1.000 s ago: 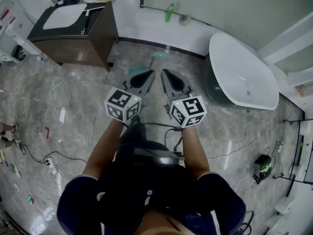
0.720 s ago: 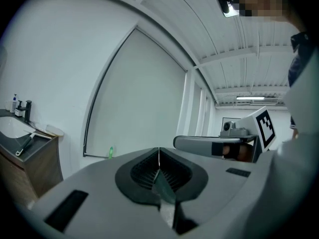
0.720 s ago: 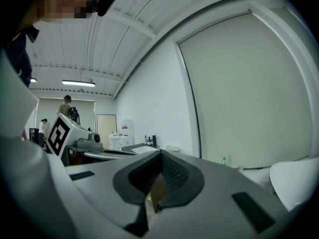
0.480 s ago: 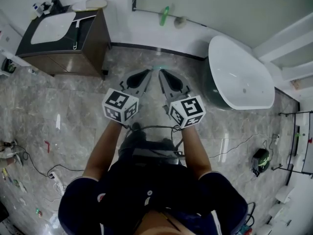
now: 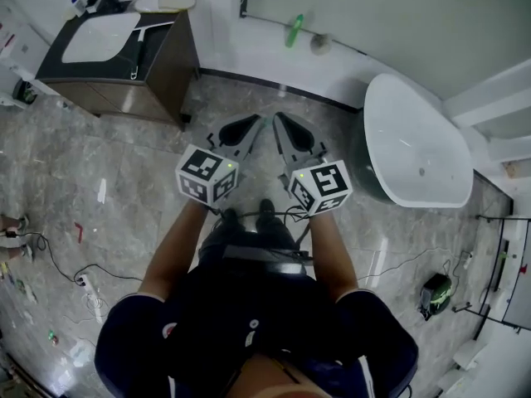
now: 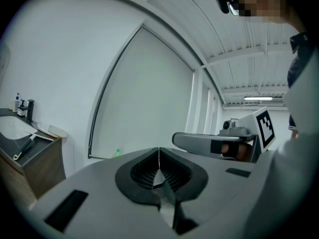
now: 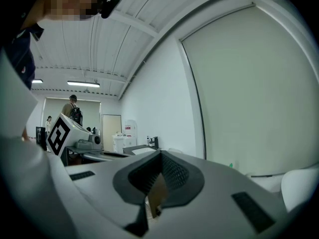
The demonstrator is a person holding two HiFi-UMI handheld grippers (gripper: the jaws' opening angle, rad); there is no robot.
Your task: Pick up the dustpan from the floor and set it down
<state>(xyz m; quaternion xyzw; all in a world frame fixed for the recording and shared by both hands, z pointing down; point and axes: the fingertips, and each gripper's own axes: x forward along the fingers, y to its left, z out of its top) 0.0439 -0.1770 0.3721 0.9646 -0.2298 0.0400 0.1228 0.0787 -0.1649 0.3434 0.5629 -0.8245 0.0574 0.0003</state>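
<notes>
No dustpan shows in any view at this moment. In the head view my left gripper and right gripper are held out side by side above the marble floor, pointing at the far wall. Both are shut with nothing between the jaws. The left gripper view shows its jaw tips meeting in a thin line, with the right gripper's body beside it. In the right gripper view the tips are also pressed together, empty. The floor straight ahead of the tips is hidden by the grippers.
A dark vanity with a white sink stands at the back left. A white bathtub sits at the right. A green bottle rests by the wall. Cables trail on the floor at the left.
A teal object on the floor ahead of the grippers came closer to them and is now out of sight behind them. Both grippers stay shut and side by side.
</notes>
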